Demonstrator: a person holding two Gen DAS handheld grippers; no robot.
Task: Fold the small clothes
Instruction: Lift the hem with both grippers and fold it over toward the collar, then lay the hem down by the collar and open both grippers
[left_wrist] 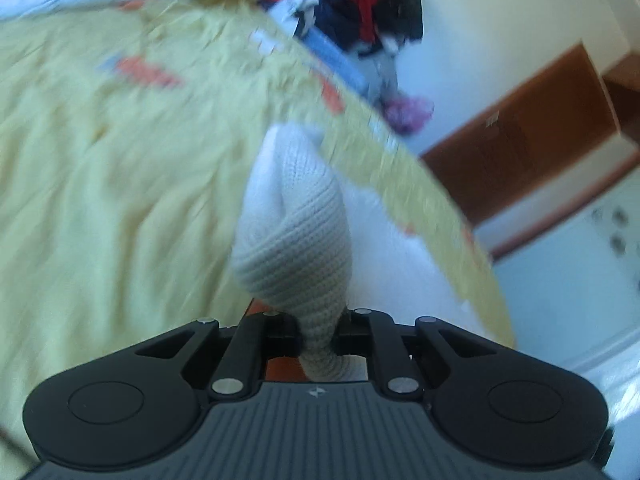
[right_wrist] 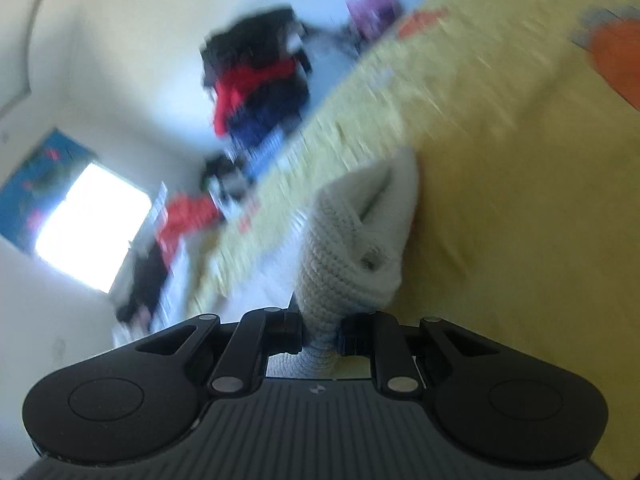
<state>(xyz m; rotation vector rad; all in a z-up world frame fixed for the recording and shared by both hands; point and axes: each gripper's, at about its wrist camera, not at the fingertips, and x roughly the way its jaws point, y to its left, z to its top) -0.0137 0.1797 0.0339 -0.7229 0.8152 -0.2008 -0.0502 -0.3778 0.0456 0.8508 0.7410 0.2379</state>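
Observation:
A cream knitted garment (left_wrist: 294, 232) hangs out forward from my left gripper (left_wrist: 318, 336), which is shut on its bunched end. The same kind of cream knit (right_wrist: 344, 256) is pinched in my right gripper (right_wrist: 320, 336), which is also shut on it. Both views are blurred by motion. The knit is held above a yellow bed cover (left_wrist: 100, 160), which also shows in the right wrist view (right_wrist: 500, 160). Whether both grippers hold one garment cannot be told.
A heap of red, navy and black clothes (left_wrist: 360, 4) lies at the far edge of the bed, also in the right wrist view (right_wrist: 256, 80). A brown wooden cabinet (left_wrist: 528, 128) stands by the wall. A bright window (right_wrist: 88, 232) is at the left.

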